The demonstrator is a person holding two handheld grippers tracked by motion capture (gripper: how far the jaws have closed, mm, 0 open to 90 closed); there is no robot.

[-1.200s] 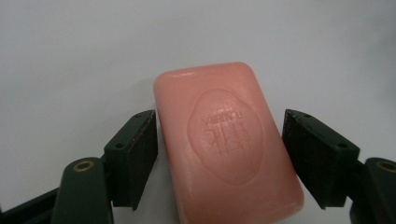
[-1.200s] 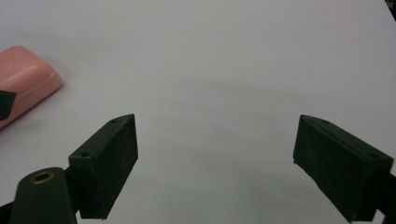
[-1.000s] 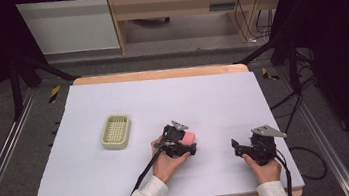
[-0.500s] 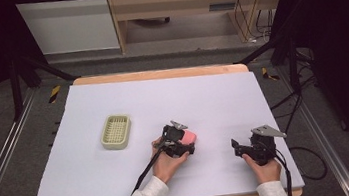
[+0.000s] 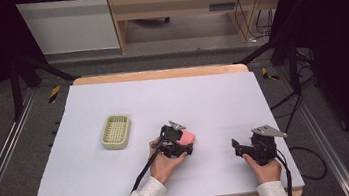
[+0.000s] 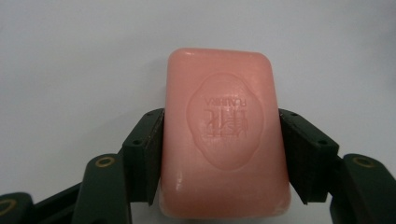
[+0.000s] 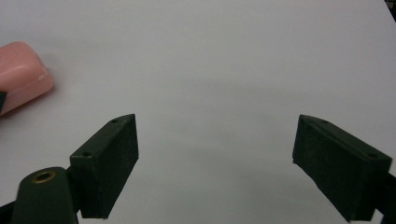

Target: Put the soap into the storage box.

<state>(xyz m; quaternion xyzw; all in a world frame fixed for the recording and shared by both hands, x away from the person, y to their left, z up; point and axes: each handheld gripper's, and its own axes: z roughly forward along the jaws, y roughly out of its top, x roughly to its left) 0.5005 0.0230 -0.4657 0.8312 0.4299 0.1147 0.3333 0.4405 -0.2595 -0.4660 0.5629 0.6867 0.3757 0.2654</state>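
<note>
Nearest the table's front edge, the right gripper (image 5: 239,149) sits low over the white table (image 5: 213,98), jaws spread wide with bare surface between them. A little farther in, the left gripper (image 5: 184,142) has its jaws clamped on the long sides of a pink soap bar (image 6: 224,135), stamped face up, near the middle of the front half. Left of it and farther back lies a pale green soap dish (image 5: 115,132), apart from the bar.
</note>
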